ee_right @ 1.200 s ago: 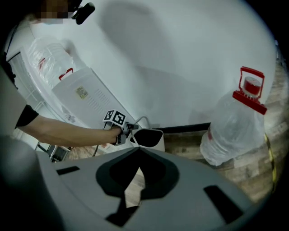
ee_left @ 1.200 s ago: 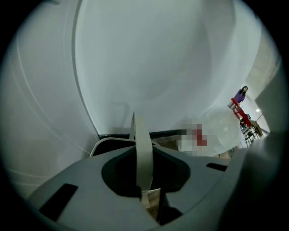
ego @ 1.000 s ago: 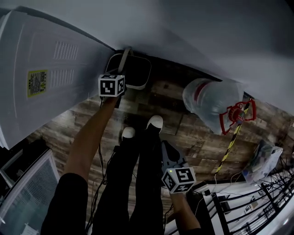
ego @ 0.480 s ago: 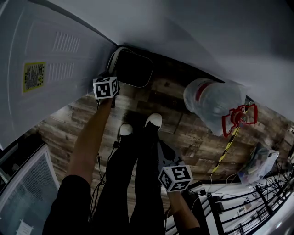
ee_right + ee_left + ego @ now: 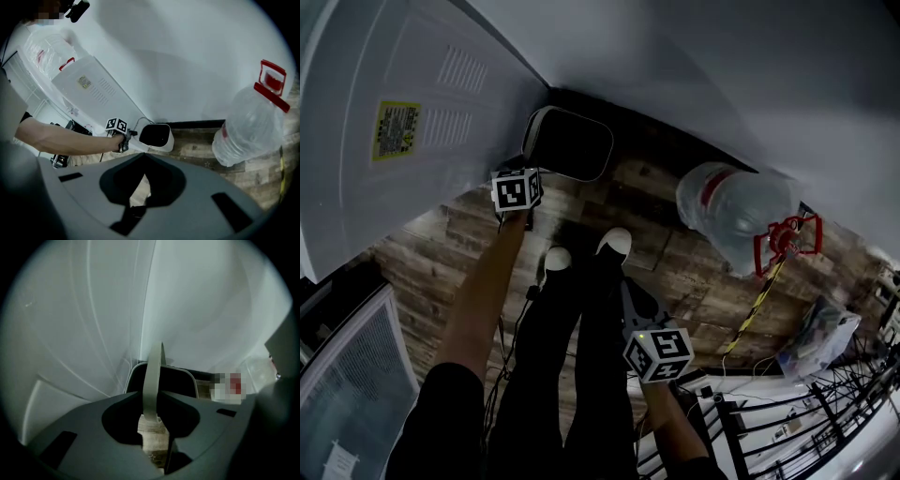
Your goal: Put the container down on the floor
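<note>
**Container low in the corner, left jaws clamped on its handle**

Over the last second the left gripper (image 5: 152,420) has drawn back a little toward the person's shoes (image 5: 616,246). The handle (image 5: 152,376), which stood up over the opening, now leans to the container's left side.

Nearest, the right gripper (image 5: 143,194) hangs by the person's right leg, its jaws pressed together with nothing between them. Past the shoes, the left arm reaches out, and the left gripper's jaws are closed on the pale, strap-like handle.

Just beyond them is the white container (image 5: 570,145), its dark opening facing up. It sits at the far edge of the wood-plank floor (image 5: 675,272), tucked in the corner where the wall (image 5: 722,75) meets a white vented appliance (image 5: 403,141) with a yellow label (image 5: 397,131). I cannot tell whether its base touches the planks.

Along the same edge, well to the right, a big clear water jug (image 5: 731,211) with a red carry handle (image 5: 783,239) stands apart from the container.
</note>
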A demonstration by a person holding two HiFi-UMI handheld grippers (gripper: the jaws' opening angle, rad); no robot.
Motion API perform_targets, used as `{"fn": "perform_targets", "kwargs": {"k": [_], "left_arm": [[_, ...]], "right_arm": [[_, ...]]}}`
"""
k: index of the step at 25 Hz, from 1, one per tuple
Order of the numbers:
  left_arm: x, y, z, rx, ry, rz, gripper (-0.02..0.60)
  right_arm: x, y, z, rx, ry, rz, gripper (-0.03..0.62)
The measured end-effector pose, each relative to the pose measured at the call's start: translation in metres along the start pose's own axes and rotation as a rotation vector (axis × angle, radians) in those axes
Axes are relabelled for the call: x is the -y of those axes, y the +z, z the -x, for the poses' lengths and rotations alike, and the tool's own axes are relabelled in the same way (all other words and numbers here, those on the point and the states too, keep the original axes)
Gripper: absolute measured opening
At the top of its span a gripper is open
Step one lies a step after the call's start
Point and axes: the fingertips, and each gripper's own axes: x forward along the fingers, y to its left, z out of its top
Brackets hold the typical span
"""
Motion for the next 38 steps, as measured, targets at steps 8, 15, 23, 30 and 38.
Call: {"fn": "perform_targets", "kwargs": {"k": [8,15,23,30,38], "left_arm": [[0.007,-0.003,0.046,0.044,-0.066,0.033,0.098],[0.025,0.023,0.106,0.172,-0.106,0.005,0.037],[0.076,0.059,0.203,0.268,-0.202,-0.192,0.020],[0.101,0.090,0.295,0.348,-0.221,-0.164,0.017],[0.128,0.124,0.422,0.450,-0.239,-0.188,0.017]], "right_arm": [[-0.030,0.014,0.006,0.013,0.012,0.037,0.011],[-0.059,0.038,0.005,0.048,0.011,0.088,0.011],[-0.098,0.086,0.034,0.128,0.005,0.142,0.010],[-0.135,0.132,0.081,0.189,0.003,0.145,0.009],[-0.199,0.183,0.157,0.295,0.017,0.236,0.009]]}}
